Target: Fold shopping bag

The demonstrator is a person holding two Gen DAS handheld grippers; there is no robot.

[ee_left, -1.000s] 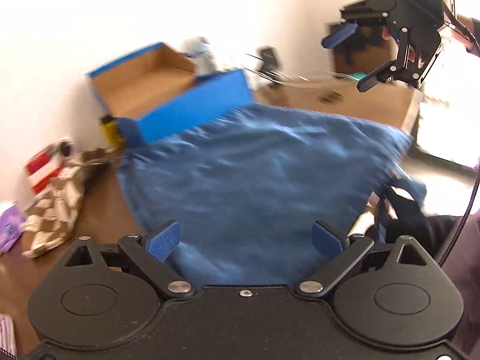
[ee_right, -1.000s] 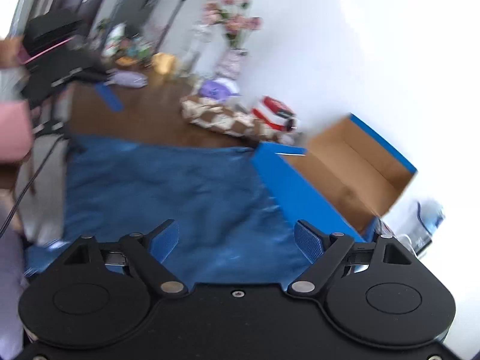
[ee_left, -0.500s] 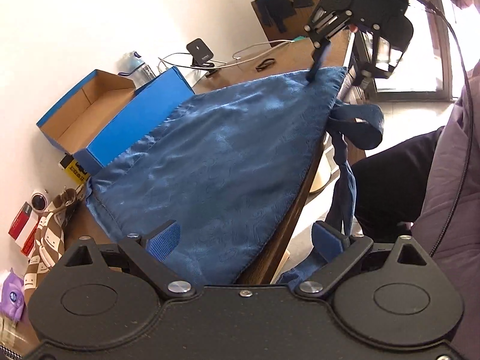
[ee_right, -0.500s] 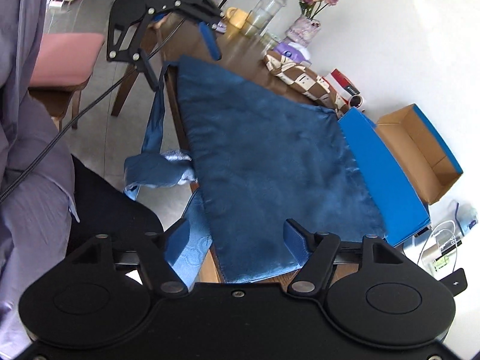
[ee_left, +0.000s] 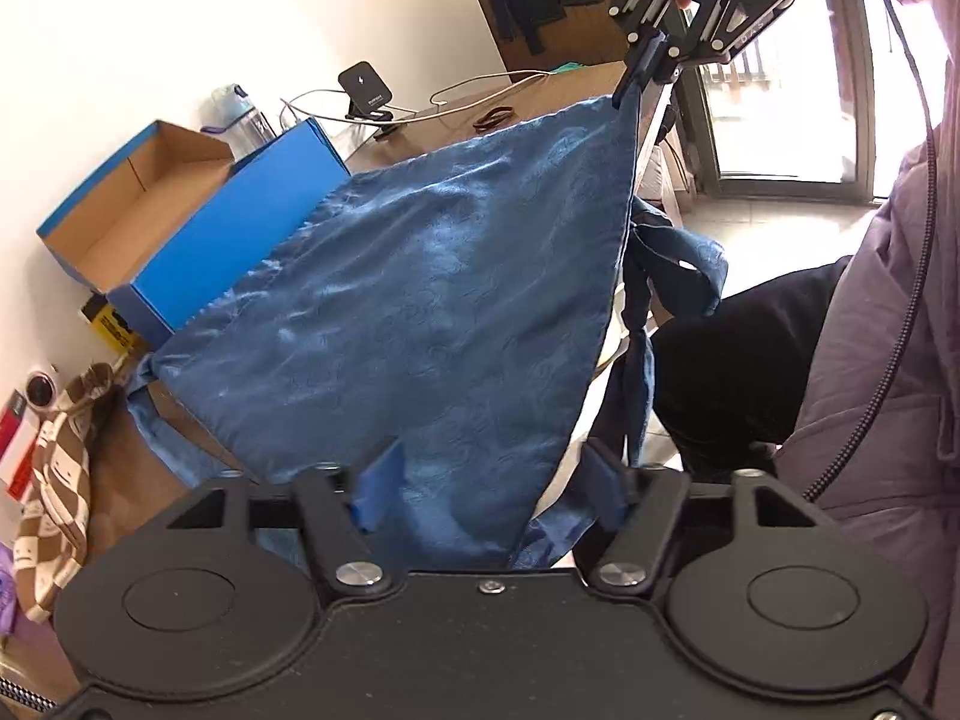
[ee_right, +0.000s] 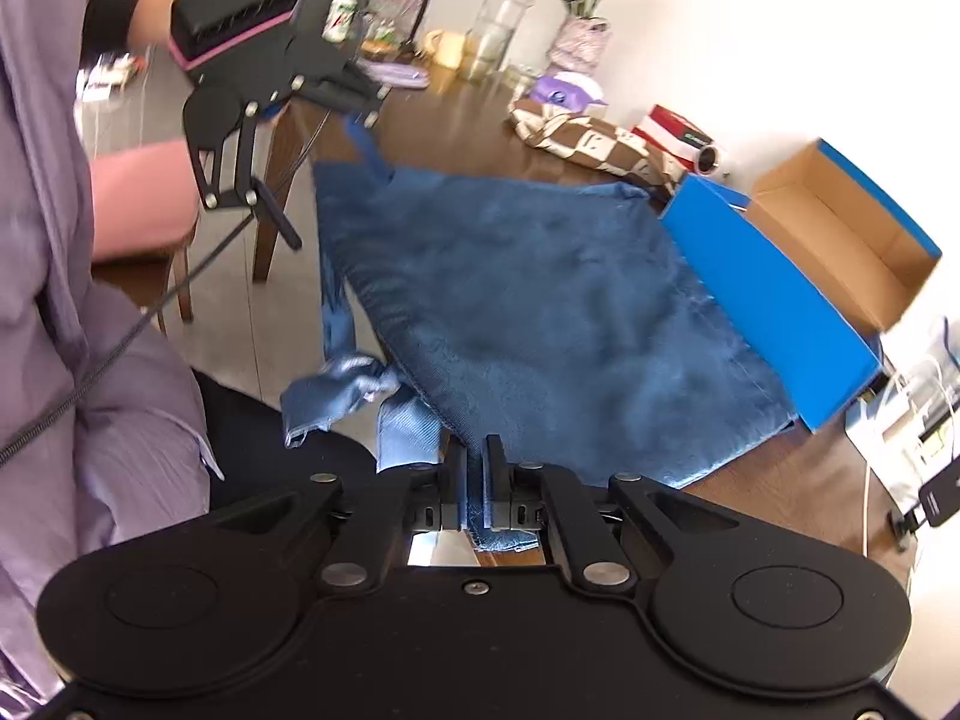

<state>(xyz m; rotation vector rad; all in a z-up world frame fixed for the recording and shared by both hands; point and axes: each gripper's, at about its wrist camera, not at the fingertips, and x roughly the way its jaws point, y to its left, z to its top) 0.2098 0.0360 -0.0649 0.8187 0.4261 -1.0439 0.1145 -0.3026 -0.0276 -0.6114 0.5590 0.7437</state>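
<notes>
A: Blue satin shopping bag (ee_left: 420, 312) lies on the table (ee_right: 480, 120), near edge running gripper to gripper.

B: Right gripper (ee_right: 475, 483) pinches one corner; left gripper (ee_left: 489, 483) spread, astride the other, probably untouched.

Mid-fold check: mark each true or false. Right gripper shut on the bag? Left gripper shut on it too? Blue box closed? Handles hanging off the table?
1. The right gripper is shut on the blue fabric shopping bag. True.
2. The left gripper is shut on it too. False: its fingers stand apart, with the bag's corner between them.
3. The blue cardboard box is closed. False: it is open, its brown inside showing.
4. The bag's handles hang off the wooden table. True.
</notes>
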